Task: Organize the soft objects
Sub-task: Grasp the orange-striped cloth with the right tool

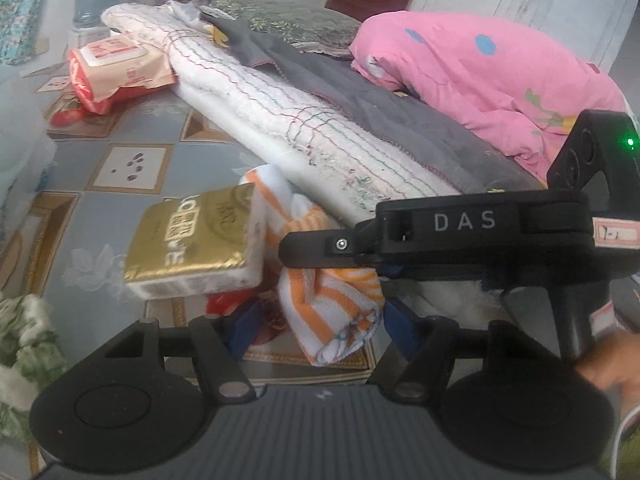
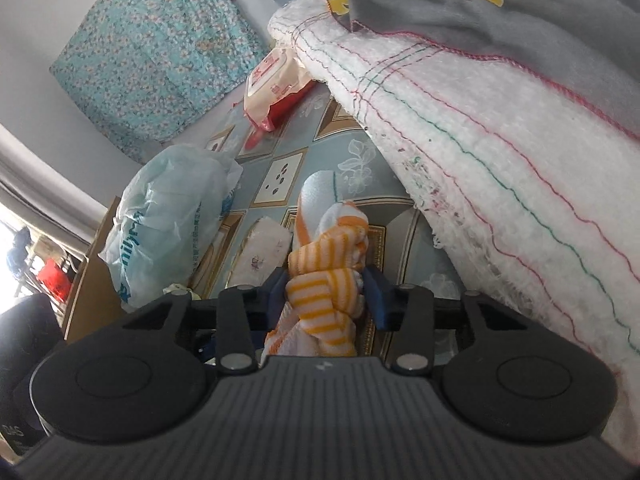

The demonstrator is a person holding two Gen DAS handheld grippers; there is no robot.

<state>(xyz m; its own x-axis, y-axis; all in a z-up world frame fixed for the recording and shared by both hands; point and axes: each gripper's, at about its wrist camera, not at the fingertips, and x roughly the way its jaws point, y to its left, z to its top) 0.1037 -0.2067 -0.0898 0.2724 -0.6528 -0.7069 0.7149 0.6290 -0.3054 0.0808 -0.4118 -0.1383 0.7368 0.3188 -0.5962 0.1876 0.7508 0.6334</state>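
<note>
An orange-and-white striped towel (image 1: pixel 328 300) (image 2: pixel 324 288) lies bunched on the patterned tablecloth (image 1: pixel 132 168). My right gripper (image 2: pixel 328 292) is shut on it, with both blue pads pressing into its twisted middle. In the left wrist view its black finger (image 1: pixel 320 245) comes in from the right over the towel. My left gripper (image 1: pixel 322 330) stands open around the towel's near end. Its right pad is at the cloth's edge and its left pad is apart from it. A gold-topped tissue pack (image 1: pixel 192 240) leans against the towel's left side.
A white stitched blanket (image 1: pixel 260 112), a grey blanket (image 1: pixel 380 108) and a pink quilt (image 1: pixel 480 72) are piled close behind the towel. A red wipes pack (image 1: pixel 116 64) lies far left. A plastic bag (image 2: pixel 172 216) sits at the table's edge, with green-white cloth (image 1: pixel 24 340) near left.
</note>
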